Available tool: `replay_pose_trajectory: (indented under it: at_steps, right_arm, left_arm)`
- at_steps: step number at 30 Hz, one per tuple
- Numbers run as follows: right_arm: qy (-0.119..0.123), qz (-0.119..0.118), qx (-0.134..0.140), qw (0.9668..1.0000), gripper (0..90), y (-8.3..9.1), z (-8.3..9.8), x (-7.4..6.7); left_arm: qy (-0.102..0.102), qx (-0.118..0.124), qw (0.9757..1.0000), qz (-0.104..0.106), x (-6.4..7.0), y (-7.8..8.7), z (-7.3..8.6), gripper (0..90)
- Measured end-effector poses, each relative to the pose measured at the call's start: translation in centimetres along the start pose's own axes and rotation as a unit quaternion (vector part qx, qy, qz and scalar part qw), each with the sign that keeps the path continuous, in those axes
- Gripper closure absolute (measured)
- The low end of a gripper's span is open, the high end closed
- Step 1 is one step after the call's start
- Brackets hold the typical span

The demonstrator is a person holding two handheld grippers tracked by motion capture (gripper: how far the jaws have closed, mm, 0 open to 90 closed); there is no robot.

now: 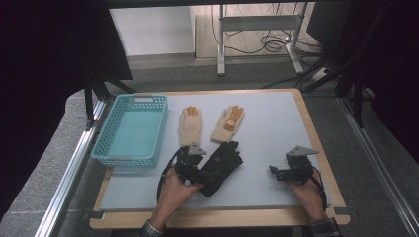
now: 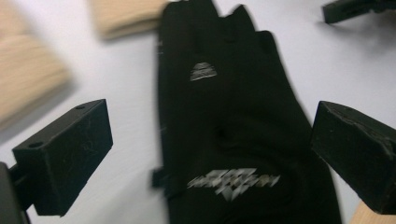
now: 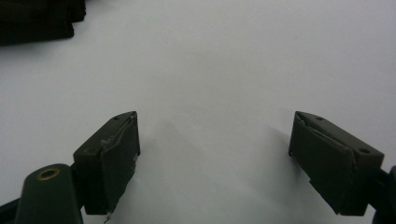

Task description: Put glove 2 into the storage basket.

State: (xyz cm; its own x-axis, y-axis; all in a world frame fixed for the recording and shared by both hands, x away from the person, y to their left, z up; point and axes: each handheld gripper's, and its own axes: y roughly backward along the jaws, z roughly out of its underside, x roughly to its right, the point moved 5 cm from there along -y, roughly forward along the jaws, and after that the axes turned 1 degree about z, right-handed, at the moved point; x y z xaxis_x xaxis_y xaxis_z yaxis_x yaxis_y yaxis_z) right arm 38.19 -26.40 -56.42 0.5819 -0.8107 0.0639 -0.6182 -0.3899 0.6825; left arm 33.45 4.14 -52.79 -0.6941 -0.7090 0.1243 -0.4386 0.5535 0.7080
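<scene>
A black glove (image 1: 223,163) lies flat on the white table top (image 1: 267,123), its fingers pointing away from me. My left gripper (image 1: 200,173) hovers over its cuff end. In the left gripper view the gripper (image 2: 210,130) has its jaws spread wide, the black glove (image 2: 224,93) lies below between them, and neither pad presses on it. Two beige gloves with orange fingertips (image 1: 189,124) (image 1: 228,123) lie side by side just beyond it. My right gripper (image 1: 276,172) rests at the right, open (image 3: 215,130) over bare table, with nothing between its fingers.
A light blue plastic basket (image 1: 131,129) stands at the table's left side. The table's wooden rim (image 1: 316,143) runs along the right. A corner of the black glove (image 3: 37,18) shows at the upper left of the right gripper view. Table legs and cables lie on the floor behind.
</scene>
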Motion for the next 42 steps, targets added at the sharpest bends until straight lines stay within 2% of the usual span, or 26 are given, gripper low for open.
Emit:
replay_pose_trajectory:
  at_steps: [5,7,9,12,14,16,19,20,22,25,29,31,32,33,36,39,42]
  right_arm:
    - [0.0,0.0,0.0,1.0,15.8,0.0,0.0,0.0]
    - [0.0,0.0,0.0,1.0,15.8,0.0,0.0,0.0]
    - [0.0,0.0,0.0,1.0,15.8,0.0,0.0,0.0]
    - [0.0,0.0,0.0,1.0,15.8,0.0,0.0,0.0]
    - [0.0,0.0,0.0,1.0,15.8,0.0,0.0,0.0]
    - [0.0,0.0,0.0,1.0,15.8,0.0,0.0,0.0]
    - [0.0,0.0,0.0,1.0,15.8,0.0,0.0,0.0]
    - [0.0,0.0,0.0,1.0,15.8,0.0,0.0,0.0]
    - [-0.001,0.0,0.0,1.0,15.8,0.0,0.0,0.0]
    - [-0.001,0.0,0.0,1.0,15.9,0.0,0.0,0.0]
    - [0.0,0.0,0.0,1.0,15.8,0.0,0.0,0.0]
    - [-0.001,0.0,0.0,1.0,15.8,0.0,0.0,0.0]
    - [-0.001,0.0,0.0,1.0,15.8,0.0,0.0,0.0]
    - [-0.001,0.0,0.0,1.0,15.8,0.0,0.0,0.0]
    - [-0.001,-0.001,0.0,1.0,15.8,0.0,0.0,0.0]
    - [-0.001,-0.001,0.0,1.0,15.8,0.0,0.0,0.0]
    - [0.0,-0.001,0.0,1.0,15.8,0.0,0.0,0.0]
  left_arm:
    - [-0.032,-0.028,0.9989,-0.021,1.2,-2.4,-0.2,0.0]
    - [-0.041,-0.039,0.9975,-0.043,1.0,-3.2,-0.1,0.0]
    - [-0.036,-0.048,0.997,-0.05,0.4,-3.7,0.1,0.0]
    - [-0.021,-0.06,0.9967,-0.052,-0.9,-4.4,0.5,0.0]
    - [-0.012,-0.066,0.9972,-0.033,-1.3,-4.8,0.8,0.0]
    - [-0.005,-0.065,0.9977,-0.015,-1.0,-5.1,0.9,0.0]
    - [-0.022,-0.072,0.997,-0.018,-0.1,-5.5,0.9,0.0]
    - [-0.031,-0.078,0.9961,-0.026,0.0,-5.7,0.9,0.0]
    - [-0.024,-0.08,0.9961,-0.028,0.0,-5.6,0.8,1.2]
    - [-0.019,-0.077,0.9964,-0.03,0.0,-5.2,0.7,10.1]
    - [-0.024,-0.078,0.9961,-0.032,0.1,-4.7,0.4,30.0]
    - [-0.034,-0.079,0.9957,-0.033,0.3,-4.5,0.3,45.1]
    - [-0.039,-0.08,0.9955,-0.033,0.3,-4.5,0.2,58.0]
    - [-0.043,-0.079,0.9954,-0.033,0.4,-4.5,0.2,58.0]
    - [-0.046,-0.074,0.9958,-0.026,0.3,-4.3,0.2,67.7]
    - [-0.039,-0.07,0.9967,-0.012,0.1,-4.0,0.1,68.7]
    - [-0.036,-0.065,0.9972,-0.012,-0.2,-3.3,-0.3,68.9]
